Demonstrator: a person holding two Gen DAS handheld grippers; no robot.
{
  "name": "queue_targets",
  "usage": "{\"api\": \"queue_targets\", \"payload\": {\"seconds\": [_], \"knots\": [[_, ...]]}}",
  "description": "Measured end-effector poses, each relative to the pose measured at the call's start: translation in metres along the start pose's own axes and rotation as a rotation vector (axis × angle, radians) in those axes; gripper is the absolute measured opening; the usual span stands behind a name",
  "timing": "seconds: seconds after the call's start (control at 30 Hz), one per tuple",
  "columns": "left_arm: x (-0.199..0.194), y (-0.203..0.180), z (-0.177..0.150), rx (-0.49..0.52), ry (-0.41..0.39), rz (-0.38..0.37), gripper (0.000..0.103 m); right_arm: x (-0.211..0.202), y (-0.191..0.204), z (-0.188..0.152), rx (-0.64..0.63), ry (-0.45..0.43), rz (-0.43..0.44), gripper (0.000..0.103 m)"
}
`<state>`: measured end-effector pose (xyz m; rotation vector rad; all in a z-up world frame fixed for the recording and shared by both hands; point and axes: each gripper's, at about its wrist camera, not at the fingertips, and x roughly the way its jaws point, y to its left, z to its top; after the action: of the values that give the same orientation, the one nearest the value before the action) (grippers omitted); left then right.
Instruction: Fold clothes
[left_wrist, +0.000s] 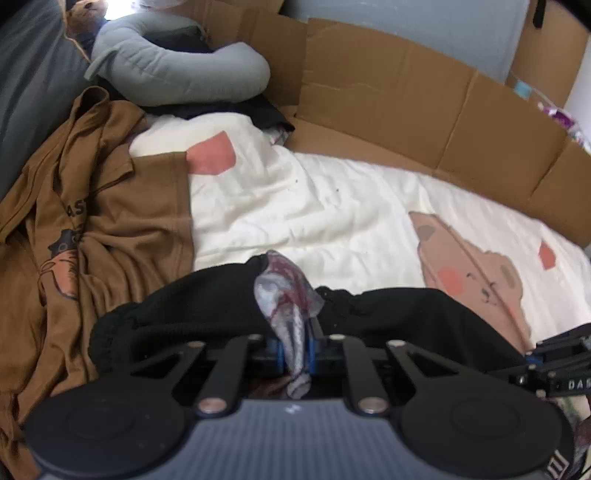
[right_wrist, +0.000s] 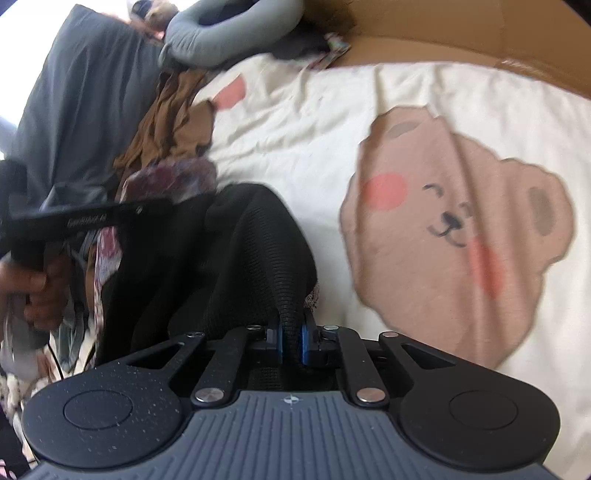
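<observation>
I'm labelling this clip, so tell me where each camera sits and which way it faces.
Left wrist: on the left gripper, looking down its fingers at patterned cloth pinched over a black garment; the right gripper edges in.
Right wrist: on the right gripper, fingers clamping the black garment; a hand shows.
Shared: bear-print bedding, brown shirt.

black garment (right_wrist: 258, 240): ribbed matt knit | bedsheet (left_wrist: 314, 206): smooth cloth | box wall (left_wrist: 388, 92): cardboard

A black ribbed knit garment (left_wrist: 207, 314) lies bunched on the bed's cream bear-print cover (left_wrist: 332, 206). A thin patterned grey-and-maroon fabric (left_wrist: 288, 295) pokes up from its folds. A crumpled brown printed T-shirt (left_wrist: 110, 221) lies just beside it, spread toward the pillow end.
</observation>
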<state>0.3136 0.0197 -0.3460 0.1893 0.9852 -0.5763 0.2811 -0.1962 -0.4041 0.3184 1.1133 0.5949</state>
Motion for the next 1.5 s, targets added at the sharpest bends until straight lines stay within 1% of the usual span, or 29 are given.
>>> {"api": "queue_targets", "payload": {"seconds": [0.07, 0.3, 0.4, 0.57, 0.77, 0.9, 1.07, 1.23, 1.5], "knots": [[-0.007, -0.002, 0.003, -0.007, -0.019, -0.018, 0.008, -0.011, -0.001, 0.002, 0.016, -0.022, -0.013, 0.006], [-0.033, -0.011, 0.017, -0.013, -0.089, -0.082, 0.007, -0.053, 0.003, 0.004, 0.000, -0.088, -0.054, 0.006], [-0.047, -0.016, 0.025, -0.034, -0.116, -0.110, 0.007, -0.071, -0.003, 0.003, 0.020, -0.120, -0.079, 0.006], [-0.067, -0.030, 0.030, -0.021, -0.163, -0.155, 0.007, -0.104, -0.019, 0.003, 0.049, -0.173, -0.135, 0.006], [-0.081, -0.036, 0.032, -0.030, -0.182, -0.199, 0.007, -0.147, -0.042, -0.005, 0.117, -0.243, -0.212, 0.007], [-0.091, -0.034, 0.030, -0.040, -0.194, -0.214, 0.007, -0.175, -0.054, -0.015, 0.158, -0.294, -0.264, 0.007], [-0.103, -0.023, 0.022, -0.059, -0.182, -0.208, 0.007, -0.205, -0.067, -0.028, 0.215, -0.347, -0.321, 0.007], [-0.106, -0.010, 0.007, -0.082, -0.135, -0.183, 0.007, -0.225, -0.077, -0.042, 0.259, -0.367, -0.353, 0.007], [-0.100, 0.009, -0.034, -0.131, -0.027, -0.133, 0.007, -0.223, -0.082, -0.067, 0.294, -0.318, -0.366, 0.006]]}}
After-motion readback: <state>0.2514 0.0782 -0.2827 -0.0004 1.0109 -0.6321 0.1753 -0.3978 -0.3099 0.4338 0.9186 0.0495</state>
